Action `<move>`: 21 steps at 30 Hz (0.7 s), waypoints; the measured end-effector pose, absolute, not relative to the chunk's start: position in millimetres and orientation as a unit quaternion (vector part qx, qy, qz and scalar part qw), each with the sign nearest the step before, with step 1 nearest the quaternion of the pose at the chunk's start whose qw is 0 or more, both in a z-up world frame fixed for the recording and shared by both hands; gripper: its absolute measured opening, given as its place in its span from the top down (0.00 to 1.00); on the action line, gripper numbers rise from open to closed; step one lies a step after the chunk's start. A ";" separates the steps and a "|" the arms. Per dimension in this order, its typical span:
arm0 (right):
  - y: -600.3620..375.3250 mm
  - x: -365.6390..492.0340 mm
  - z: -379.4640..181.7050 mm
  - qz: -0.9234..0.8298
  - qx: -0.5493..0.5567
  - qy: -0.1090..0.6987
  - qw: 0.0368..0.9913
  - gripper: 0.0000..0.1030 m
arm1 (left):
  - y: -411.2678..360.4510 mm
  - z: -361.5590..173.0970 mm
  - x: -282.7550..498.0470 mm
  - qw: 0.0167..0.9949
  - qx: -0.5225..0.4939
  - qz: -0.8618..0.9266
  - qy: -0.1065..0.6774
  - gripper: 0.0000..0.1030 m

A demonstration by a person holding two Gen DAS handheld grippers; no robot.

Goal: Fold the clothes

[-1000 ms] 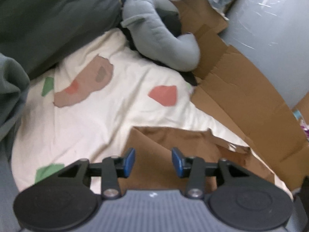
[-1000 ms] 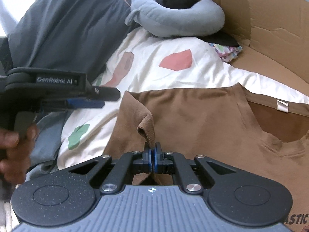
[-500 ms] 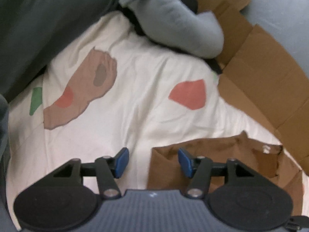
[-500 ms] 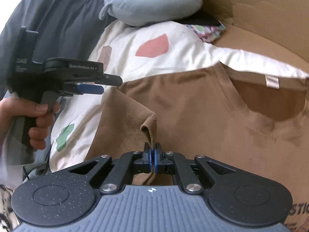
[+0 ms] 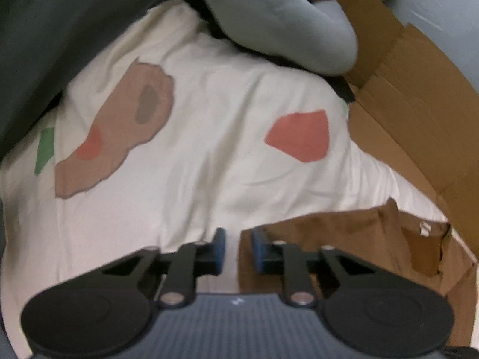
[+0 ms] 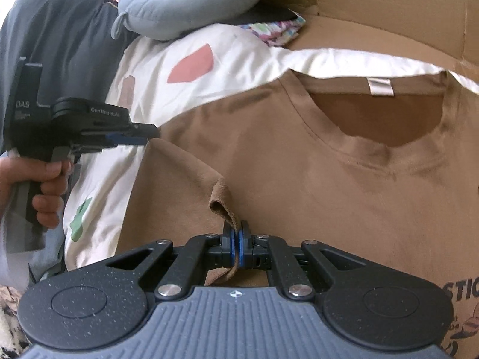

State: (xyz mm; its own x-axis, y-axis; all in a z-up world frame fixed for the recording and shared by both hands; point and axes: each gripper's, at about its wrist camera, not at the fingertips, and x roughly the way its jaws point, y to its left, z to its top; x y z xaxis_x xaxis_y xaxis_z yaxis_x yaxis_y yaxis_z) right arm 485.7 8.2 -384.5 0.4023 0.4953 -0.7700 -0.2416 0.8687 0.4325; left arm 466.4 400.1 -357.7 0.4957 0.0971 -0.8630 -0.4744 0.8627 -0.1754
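A brown T-shirt (image 6: 299, 179) lies flat on a cream sheet (image 5: 209, 149), collar and white label at the far side. My right gripper (image 6: 236, 230) is shut on a raised fold of the shirt's left sleeve. My left gripper (image 5: 238, 239) points down at the shirt's (image 5: 329, 239) left corner. Its jaws are closing, with the cloth's edge in the narrow gap between the blue pads and not pressed. In the right wrist view, the left gripper (image 6: 143, 137) sits at the shirt's shoulder edge, held by a hand (image 6: 45, 179).
A grey neck pillow (image 5: 284, 24) lies at the head of the sheet. Flattened cardboard (image 5: 404, 104) borders the right side and stands behind the collar (image 6: 374, 9). A dark grey blanket (image 6: 66, 45) is heaped on the left.
My left gripper came down to the shirt's left corner and its jaws narrowed around the edge. My right gripper sank slightly and rolled, still holding the sleeve fold.
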 end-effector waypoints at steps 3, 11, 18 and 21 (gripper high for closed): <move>4.7 483.9 -388.4 0.219 0.132 0.504 0.825 0.99 | 394.6 -354.6 470.1 0.843 -0.182 0.174 0.475 0.88; -3.5 482.0 -398.5 0.209 0.145 0.512 0.820 0.99 | 407.1 -338.9 468.4 0.843 -0.169 0.198 0.470 0.88; -7.6 482.3 -402.0 0.214 0.157 0.512 0.817 0.99 | 412.7 -324.9 465.1 0.852 -0.169 0.183 0.461 0.70; -9.1 482.5 -402.9 0.218 0.161 0.511 0.816 0.99 | 415.0 -316.4 468.4 0.858 -0.177 0.180 0.448 0.64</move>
